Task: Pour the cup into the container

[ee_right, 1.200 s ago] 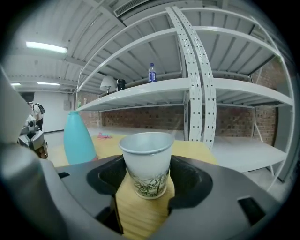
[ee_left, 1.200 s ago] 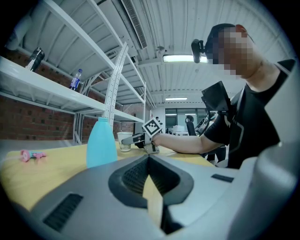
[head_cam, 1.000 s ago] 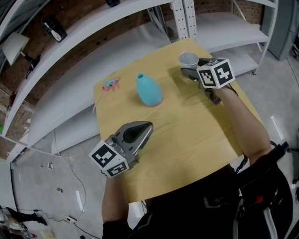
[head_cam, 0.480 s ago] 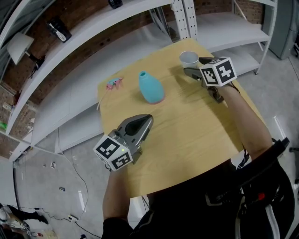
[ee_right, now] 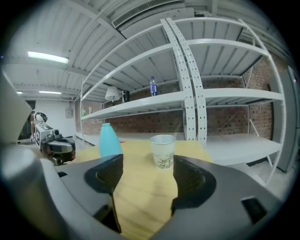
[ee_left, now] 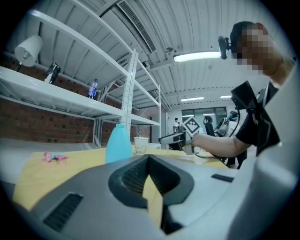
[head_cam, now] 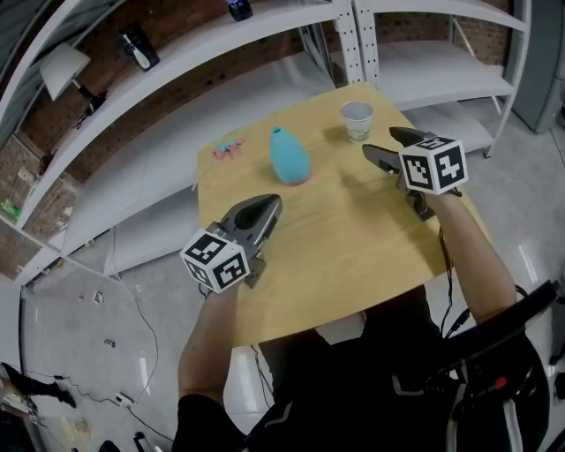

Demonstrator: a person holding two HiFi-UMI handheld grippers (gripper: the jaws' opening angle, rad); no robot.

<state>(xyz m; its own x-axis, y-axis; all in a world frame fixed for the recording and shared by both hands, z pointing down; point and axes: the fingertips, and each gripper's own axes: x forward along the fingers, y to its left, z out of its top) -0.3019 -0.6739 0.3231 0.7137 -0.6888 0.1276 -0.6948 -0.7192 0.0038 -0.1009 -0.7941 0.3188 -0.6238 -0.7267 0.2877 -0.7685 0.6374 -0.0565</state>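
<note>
A wooden table (head_cam: 353, 238) stands on a grey floor (head_cam: 88, 353). White metal shelves (head_cam: 203, 44) run from nine to two o'clock, against a brick wall (head_cam: 415, 26). Overhead, strip lights (ee_left: 197, 56) glow.

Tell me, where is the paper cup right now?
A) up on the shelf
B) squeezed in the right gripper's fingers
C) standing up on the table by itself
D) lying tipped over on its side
C: the paper cup stands upright on the wooden table. The right gripper stops short of it, and its fingers, which have just been opening, stand apart with nothing between them.
</note>
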